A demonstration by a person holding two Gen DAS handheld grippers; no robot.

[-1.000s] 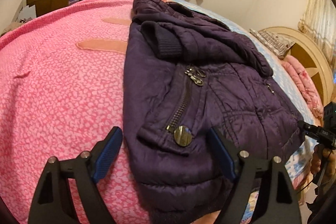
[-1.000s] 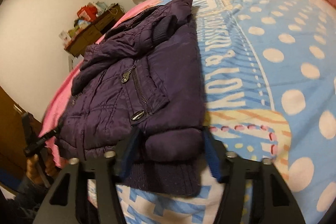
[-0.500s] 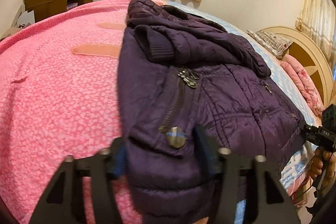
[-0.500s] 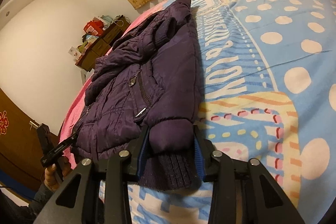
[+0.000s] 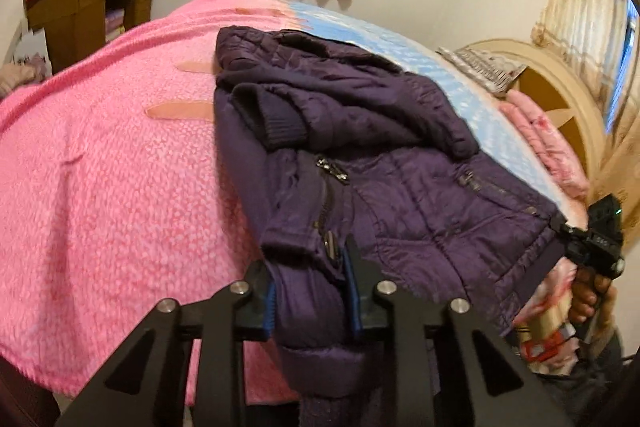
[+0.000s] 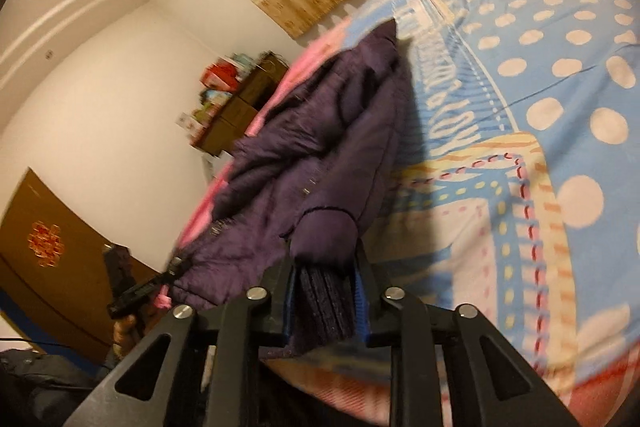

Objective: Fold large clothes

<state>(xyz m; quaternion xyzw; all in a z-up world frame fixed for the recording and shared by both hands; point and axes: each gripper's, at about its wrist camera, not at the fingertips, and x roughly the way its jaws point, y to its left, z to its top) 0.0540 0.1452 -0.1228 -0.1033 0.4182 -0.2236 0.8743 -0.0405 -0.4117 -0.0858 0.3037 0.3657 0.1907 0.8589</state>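
Both hem corners now lifted off the bed; jaws have just been closing. Left hand-held gripper clamped on purple jacket at its zipper corner. Right hand-held gripper clamped on the ribbed hem. Jacket's upper part lies on the bed.

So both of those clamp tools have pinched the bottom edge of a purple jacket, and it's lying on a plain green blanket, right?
Not quite: the blanket is pink with a speckled pattern, not plain green, as the left wrist view shows. The rest holds: the left gripper and the right gripper have just been closing and each now pinches the bottom edge of the purple jacket.
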